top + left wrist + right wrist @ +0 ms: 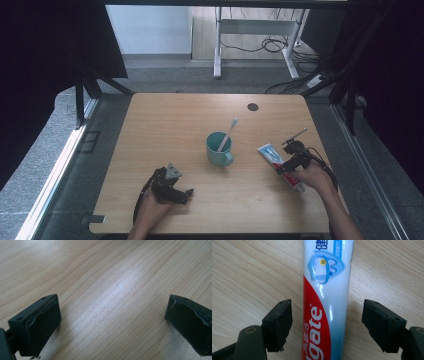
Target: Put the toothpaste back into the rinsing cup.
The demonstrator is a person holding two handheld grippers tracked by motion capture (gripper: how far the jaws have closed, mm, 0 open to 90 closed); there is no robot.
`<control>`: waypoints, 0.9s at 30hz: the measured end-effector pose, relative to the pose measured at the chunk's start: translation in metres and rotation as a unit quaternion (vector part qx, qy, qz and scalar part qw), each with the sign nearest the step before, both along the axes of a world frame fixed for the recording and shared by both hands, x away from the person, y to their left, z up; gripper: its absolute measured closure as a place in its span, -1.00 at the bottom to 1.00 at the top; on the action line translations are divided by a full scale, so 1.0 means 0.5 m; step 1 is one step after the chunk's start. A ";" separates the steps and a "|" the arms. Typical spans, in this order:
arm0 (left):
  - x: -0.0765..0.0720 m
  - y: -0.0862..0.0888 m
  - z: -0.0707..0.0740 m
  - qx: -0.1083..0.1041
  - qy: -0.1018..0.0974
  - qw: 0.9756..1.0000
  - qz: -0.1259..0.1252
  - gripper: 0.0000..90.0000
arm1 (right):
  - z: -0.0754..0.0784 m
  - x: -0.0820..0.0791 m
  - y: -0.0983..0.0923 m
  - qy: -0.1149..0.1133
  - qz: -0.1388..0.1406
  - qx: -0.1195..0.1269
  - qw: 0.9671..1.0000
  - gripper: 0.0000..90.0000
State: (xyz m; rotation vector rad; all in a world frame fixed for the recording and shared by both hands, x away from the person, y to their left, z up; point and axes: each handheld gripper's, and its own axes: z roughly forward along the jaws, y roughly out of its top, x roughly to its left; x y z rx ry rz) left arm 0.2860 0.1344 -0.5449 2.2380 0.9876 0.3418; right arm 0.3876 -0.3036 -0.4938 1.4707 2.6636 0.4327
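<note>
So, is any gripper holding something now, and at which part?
Nothing is held. The right gripper is open, its jaws on either side of the toothpaste tube without touching. The left gripper is open over bare table.

Teal mug (219, 148), white toothbrush (228, 134), red-white-blue toothpaste tube (325, 302), pale wood-grain table (165, 125), black grippers.

White "gate" lettering on the toothpaste tube's (325, 302) red band.

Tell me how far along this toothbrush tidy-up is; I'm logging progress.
Done: the toothbrush stands in the teal cup. In hand: the right gripper straddles the toothpaste tube lying on the table, jaws open, not yet closed. Left: probably gripping and moving the tube. The left gripper is open over bare wood.
</note>
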 end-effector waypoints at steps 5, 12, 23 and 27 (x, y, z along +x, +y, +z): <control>0.000 0.000 0.000 0.000 0.000 1.000 0.000 -1.00 | -0.002 0.012 0.010 0.018 0.015 -0.017 1.000 -0.37; 0.000 0.000 0.000 0.000 0.000 1.000 0.000 -1.00 | -0.005 0.032 0.029 0.037 0.037 -0.044 0.998 -0.22; 0.000 0.000 0.000 0.000 0.000 1.000 -0.001 -0.99 | -0.007 0.056 0.044 0.074 0.045 -0.071 0.994 -0.09; 0.000 0.000 0.000 0.000 0.000 1.000 -0.001 -0.99 | -0.013 0.061 0.049 0.087 0.044 -0.078 0.992 -0.02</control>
